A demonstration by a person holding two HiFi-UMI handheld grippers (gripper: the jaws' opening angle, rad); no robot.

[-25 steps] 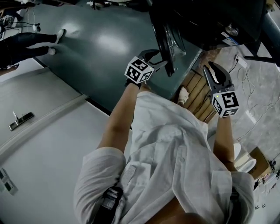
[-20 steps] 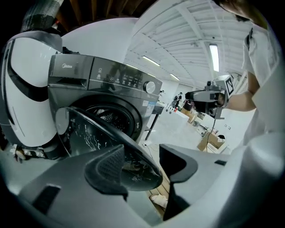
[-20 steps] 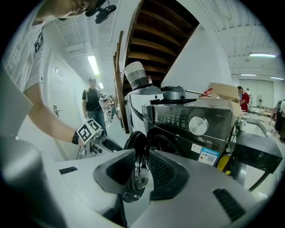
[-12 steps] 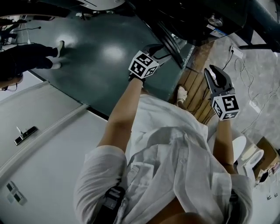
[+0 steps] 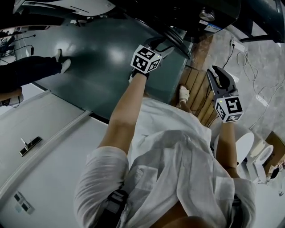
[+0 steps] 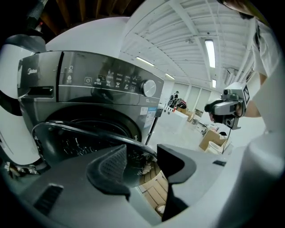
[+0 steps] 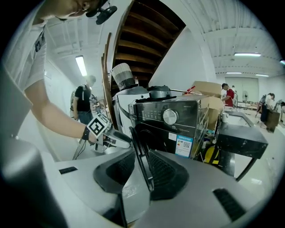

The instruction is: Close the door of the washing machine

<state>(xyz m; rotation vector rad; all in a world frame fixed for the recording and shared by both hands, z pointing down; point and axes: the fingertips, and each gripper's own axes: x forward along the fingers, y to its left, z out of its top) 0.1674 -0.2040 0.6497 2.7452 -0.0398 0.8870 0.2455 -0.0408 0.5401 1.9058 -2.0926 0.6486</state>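
Note:
The dark grey washing machine stands at the top of the head view. Its round door is partly open and shows edge-on in the right gripper view. My left gripper is at the door's outer edge; its jaws are closing, with the rim crossing the gap between them and no pad visibly pressing on it. My right gripper hangs open to the right, away from the door, with nothing held.
Wooden slats lie under and in front of the machine, with a white shoe on them. A dark green floor mat spreads to the left, where another person's legs stand. Cables trail at the right.
Both grippers have moved toward the machine. The left one has gone up and right along with the door's edge, and the door now stands closer to the machine's front.

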